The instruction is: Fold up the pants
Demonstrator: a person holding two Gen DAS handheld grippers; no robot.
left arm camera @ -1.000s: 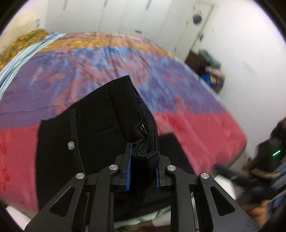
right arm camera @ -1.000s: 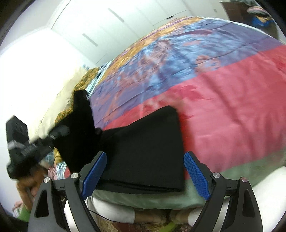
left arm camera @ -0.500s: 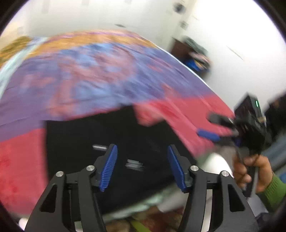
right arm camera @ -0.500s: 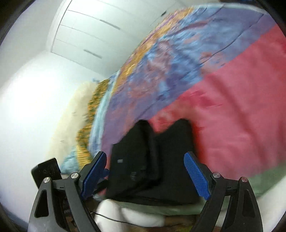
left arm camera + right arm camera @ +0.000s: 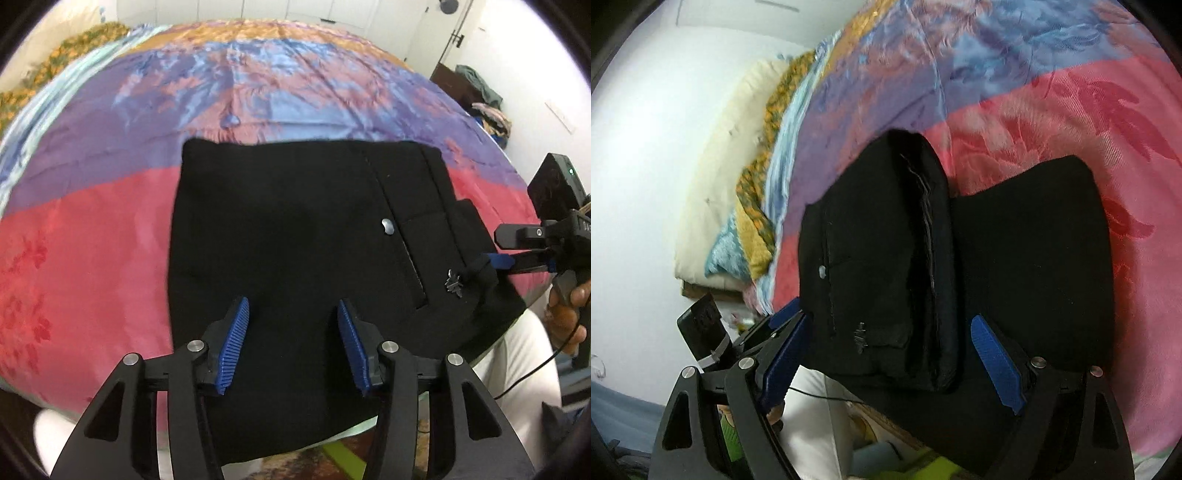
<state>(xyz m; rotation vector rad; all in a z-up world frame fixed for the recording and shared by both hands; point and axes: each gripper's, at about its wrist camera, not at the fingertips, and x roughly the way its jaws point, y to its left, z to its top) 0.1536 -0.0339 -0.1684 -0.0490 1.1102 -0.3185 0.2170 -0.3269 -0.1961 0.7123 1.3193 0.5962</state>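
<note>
Bright, even indoor light; white walls wash out. Strong fisheye bending with dark corners. The satin bedspread shows sheen, and the black pants lose detail.

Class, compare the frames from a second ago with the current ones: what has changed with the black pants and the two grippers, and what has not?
The left gripper let go of the pants fold, now lying flat on the bedspread; its empty jaws are closing. The right gripper came close, straddling the waistband end. It remains open.
</note>
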